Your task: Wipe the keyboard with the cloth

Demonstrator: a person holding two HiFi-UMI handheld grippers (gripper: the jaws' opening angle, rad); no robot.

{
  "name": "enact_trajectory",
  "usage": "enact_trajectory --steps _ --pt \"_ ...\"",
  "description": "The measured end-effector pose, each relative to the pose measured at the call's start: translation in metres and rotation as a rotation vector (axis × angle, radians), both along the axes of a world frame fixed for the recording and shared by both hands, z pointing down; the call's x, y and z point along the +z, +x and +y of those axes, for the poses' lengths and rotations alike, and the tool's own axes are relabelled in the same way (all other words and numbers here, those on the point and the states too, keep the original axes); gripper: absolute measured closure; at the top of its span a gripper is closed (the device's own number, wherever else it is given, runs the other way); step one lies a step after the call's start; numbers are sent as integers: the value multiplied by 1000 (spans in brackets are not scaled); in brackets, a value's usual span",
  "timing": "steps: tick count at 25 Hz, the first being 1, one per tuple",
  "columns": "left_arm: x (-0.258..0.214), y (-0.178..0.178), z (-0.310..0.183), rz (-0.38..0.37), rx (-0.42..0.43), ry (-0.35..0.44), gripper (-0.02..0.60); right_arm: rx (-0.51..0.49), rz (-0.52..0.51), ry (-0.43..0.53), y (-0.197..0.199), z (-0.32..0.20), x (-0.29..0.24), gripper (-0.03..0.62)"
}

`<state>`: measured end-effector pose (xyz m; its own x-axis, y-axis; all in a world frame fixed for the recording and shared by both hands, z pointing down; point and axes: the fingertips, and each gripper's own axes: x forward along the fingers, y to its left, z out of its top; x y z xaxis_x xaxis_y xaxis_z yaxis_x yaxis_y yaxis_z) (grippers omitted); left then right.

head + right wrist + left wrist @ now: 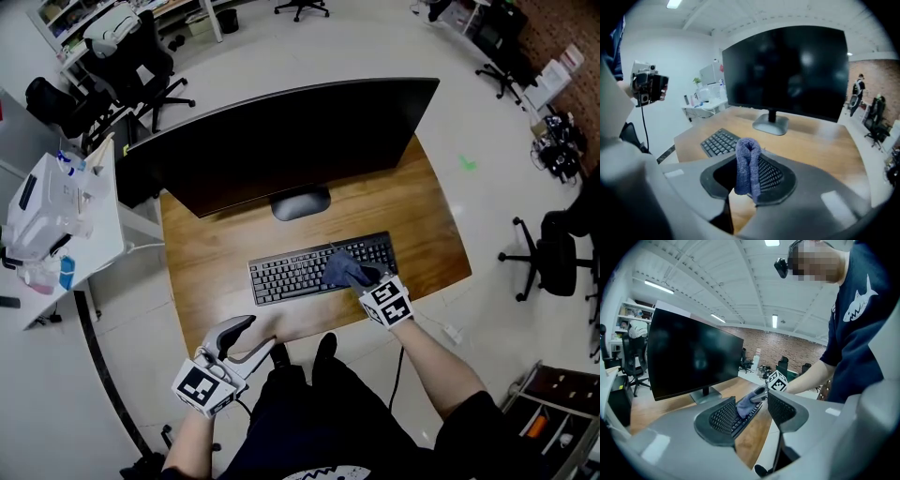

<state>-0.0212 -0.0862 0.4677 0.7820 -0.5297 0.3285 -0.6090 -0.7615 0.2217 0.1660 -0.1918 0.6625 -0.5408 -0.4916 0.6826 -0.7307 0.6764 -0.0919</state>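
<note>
Wiping under way at frame centre, with cloth (343,269) clamped in right gripper (364,277) on keyboard's (291,274) right half; left keys likely yet to do. Lower left, left gripper (251,337) agape, empty.

1. Bright, even light comes from ceiling lamps (774,320); shadows are soft.
2. The pale floor (469,122) glares white in the head view.
3. Both gripper views bend strongly toward dark corners.
4. The left gripper (751,401) looks soft up close.

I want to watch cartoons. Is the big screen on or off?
Off, it seems: the monitor shows only plain black in every view.
</note>
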Motion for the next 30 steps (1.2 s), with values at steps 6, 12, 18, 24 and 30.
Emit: enact_trajectory --steps 6,12,18,24,30 --pt "-1 8 -2 4 17 7 377 247 52 108 110 -62 -42 503" --pt "2 13 1 -5 25 -5 376 288 229 95 153 -93 -6 503" --pt "9 1 6 -32 -1 -27 377 154 305 -31 104 -76 60 503" --pt "11 -14 11 -22 -32 -34 376 70 254 -63 33 -68 72 503" --pt "12 -30 14 -19 -60 -33 376 -23 200 -78 -41 -56 74 503"
